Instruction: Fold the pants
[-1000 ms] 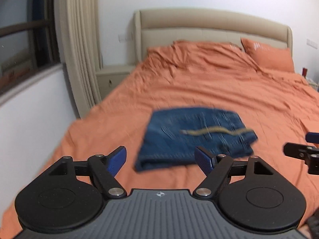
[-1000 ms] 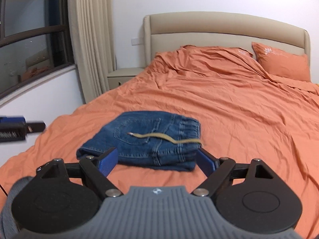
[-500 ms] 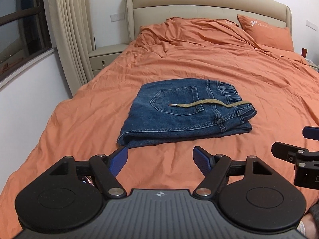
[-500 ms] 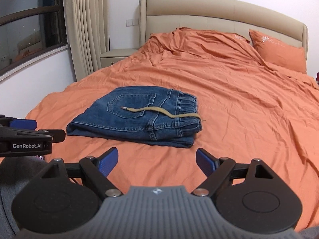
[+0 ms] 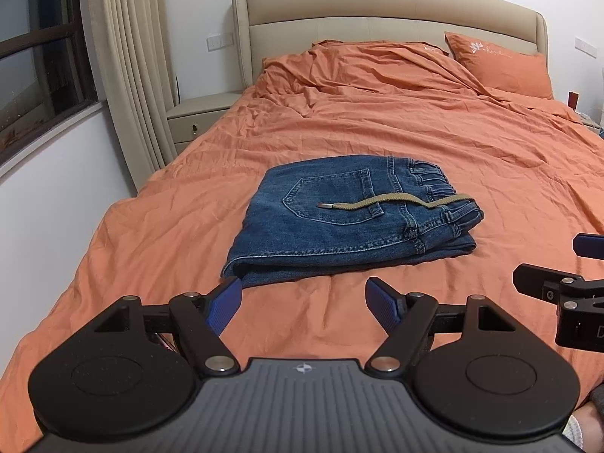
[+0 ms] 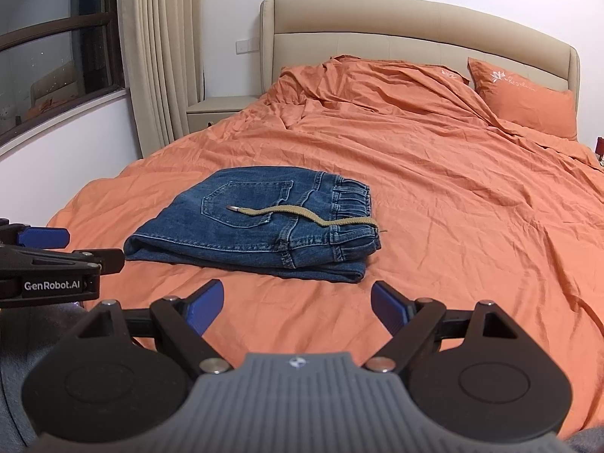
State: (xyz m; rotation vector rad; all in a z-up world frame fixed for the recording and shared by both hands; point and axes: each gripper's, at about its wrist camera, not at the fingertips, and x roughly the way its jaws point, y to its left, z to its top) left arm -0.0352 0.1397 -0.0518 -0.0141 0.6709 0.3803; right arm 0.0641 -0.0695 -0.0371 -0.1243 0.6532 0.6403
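A pair of blue denim pants [image 5: 347,222] lies folded into a flat rectangle on the orange bed [image 5: 415,132], back pocket up, elastic waistband to the right. A tan drawstring [image 5: 392,202] trails across the top. The pants also show in the right wrist view [image 6: 256,226]. My left gripper [image 5: 304,304] is open and empty, held back from the near edge of the pants. My right gripper [image 6: 296,304] is open and empty, also short of the pants. Each gripper shows at the edge of the other's view.
The orange bed sheet [image 6: 453,196] is wrinkled, with bunched bedding and an orange pillow [image 6: 524,102] near the beige headboard [image 6: 415,26]. A nightstand [image 5: 200,115], curtain [image 5: 132,56] and window [image 5: 34,56] stand on the left.
Both grippers have pulled back and risen away from the folded pants, which now sit farther off in both views. The pants have not moved. Both jaws stay open.
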